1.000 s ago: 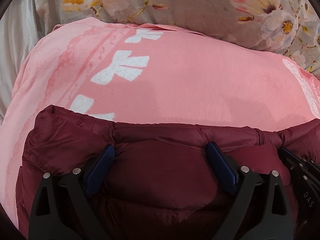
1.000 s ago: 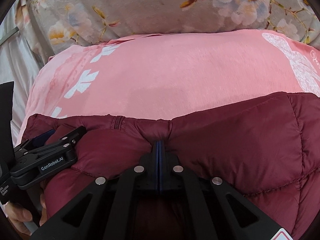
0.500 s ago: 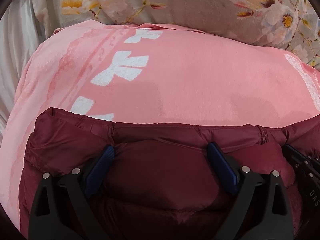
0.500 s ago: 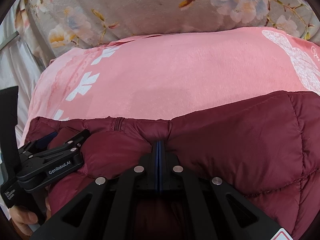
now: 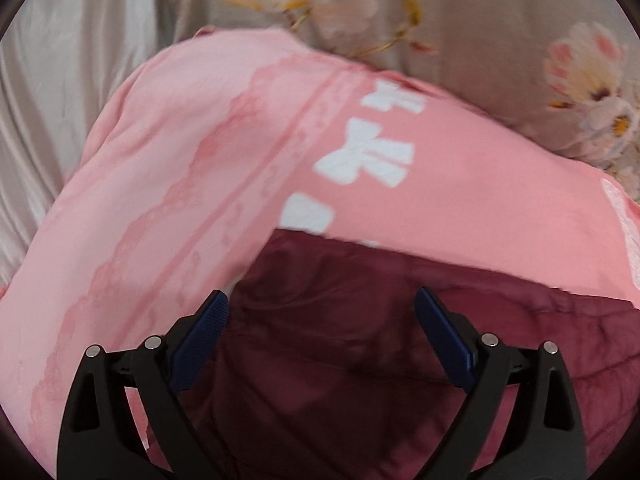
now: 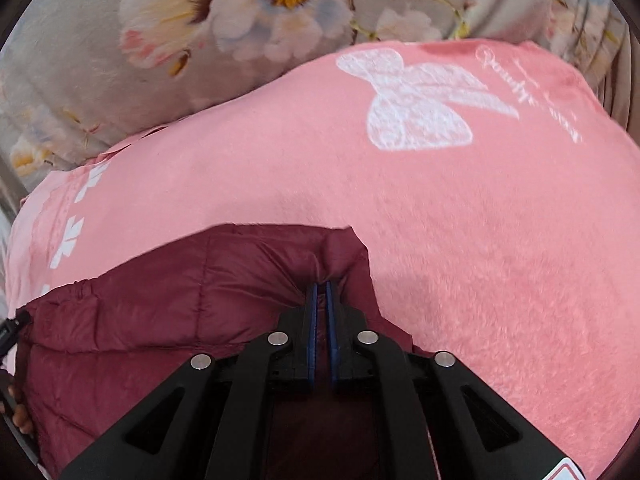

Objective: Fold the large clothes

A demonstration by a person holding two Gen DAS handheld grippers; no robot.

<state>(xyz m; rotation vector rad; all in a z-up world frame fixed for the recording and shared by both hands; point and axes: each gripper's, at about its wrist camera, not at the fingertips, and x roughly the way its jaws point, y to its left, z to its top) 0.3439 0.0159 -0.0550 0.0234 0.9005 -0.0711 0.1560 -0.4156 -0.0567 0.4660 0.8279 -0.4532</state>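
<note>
A maroon puffer jacket (image 5: 520, 340) lies on a pink blanket (image 5: 440, 208) printed with white bows. My left gripper (image 5: 320, 294) hovers open over the jacket's left corner, its blue pads (image 5: 200, 336) wide apart and pressing on nothing. In the right wrist view the jacket (image 6: 180, 300) bunches into a pinched fold at my right gripper (image 6: 322, 285). Its jaws are starting to open, a narrow slit shows between the pads, and the fabric is still caught between them.
Grey floral bedding (image 6: 100, 92) runs along the far side of the pink blanket (image 6: 440, 240). Pale satin cloth (image 5: 60, 60) lies at the left. A person's fingers (image 6: 16, 412) show at the left edge of the right wrist view.
Both grippers have swung apart, left one leftward, right one rightward with its pinched fold. The left gripper has nearly left the right wrist view. A thin gap now shows between the right pads.
</note>
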